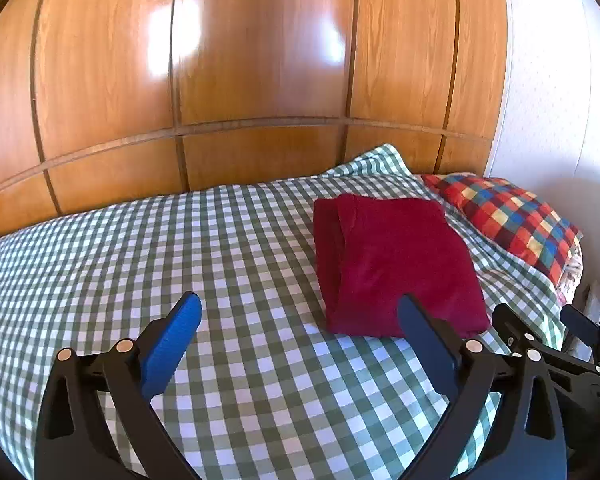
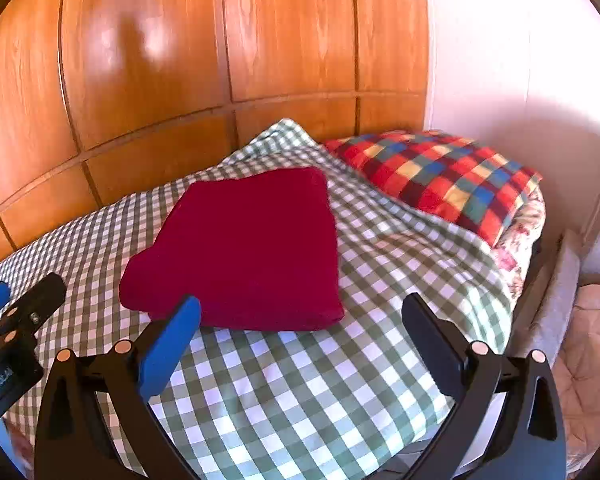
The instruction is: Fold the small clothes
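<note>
A dark red garment [image 1: 396,264] lies folded into a neat rectangle on the green-and-white checked bedspread [image 1: 180,248]. In the right wrist view the same red garment [image 2: 244,248] sits just beyond the fingers, on the checked bedspread [image 2: 340,380]. My left gripper [image 1: 300,308] hovers open above the cover, left of the garment's near edge, with nothing between its fingers. My right gripper [image 2: 300,308] is also open and empty, in front of the garment's near right corner. The right gripper [image 1: 548,320] shows at the right edge of the left wrist view, the left gripper [image 2: 24,292] at the left edge of the right wrist view.
A multicoloured checked pillow [image 2: 440,176] lies at the bed's far right end, over a floral sheet [image 2: 516,232]. Glossy wooden wardrobe panels [image 1: 260,60] rise behind the bed. A white wall [image 2: 520,60] stands on the right, with a grey bed frame edge [image 2: 556,292] below it.
</note>
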`<action>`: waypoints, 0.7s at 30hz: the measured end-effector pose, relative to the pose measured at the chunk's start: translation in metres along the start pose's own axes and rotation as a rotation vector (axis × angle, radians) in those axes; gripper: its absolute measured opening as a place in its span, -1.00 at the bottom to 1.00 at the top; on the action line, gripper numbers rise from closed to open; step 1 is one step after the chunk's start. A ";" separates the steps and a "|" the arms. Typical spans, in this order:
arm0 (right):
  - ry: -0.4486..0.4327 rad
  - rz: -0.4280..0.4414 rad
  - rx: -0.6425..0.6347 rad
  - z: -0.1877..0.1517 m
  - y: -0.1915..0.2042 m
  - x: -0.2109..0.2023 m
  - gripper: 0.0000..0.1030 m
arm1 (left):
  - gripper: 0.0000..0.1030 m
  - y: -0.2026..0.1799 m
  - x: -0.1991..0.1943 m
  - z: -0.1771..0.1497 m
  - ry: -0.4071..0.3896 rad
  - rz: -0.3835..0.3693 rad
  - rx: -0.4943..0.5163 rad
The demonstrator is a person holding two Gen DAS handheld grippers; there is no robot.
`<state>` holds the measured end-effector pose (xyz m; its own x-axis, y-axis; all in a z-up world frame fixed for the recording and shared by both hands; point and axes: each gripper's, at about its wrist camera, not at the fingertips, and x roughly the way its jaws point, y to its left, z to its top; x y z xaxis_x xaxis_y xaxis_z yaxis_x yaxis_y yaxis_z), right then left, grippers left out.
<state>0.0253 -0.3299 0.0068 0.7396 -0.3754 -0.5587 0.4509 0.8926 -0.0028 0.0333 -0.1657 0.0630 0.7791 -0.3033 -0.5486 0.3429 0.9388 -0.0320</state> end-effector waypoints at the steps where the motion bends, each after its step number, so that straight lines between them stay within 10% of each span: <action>1: -0.004 -0.007 0.000 -0.001 0.000 -0.002 0.95 | 0.92 0.000 -0.002 0.000 -0.003 -0.004 0.000; 21: 0.001 -0.014 -0.003 -0.010 0.005 -0.009 0.95 | 0.92 -0.001 -0.004 -0.005 0.007 0.039 0.008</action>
<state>0.0156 -0.3199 0.0040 0.7324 -0.3876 -0.5597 0.4600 0.8878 -0.0130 0.0277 -0.1646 0.0610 0.7881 -0.2654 -0.5554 0.3166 0.9486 -0.0041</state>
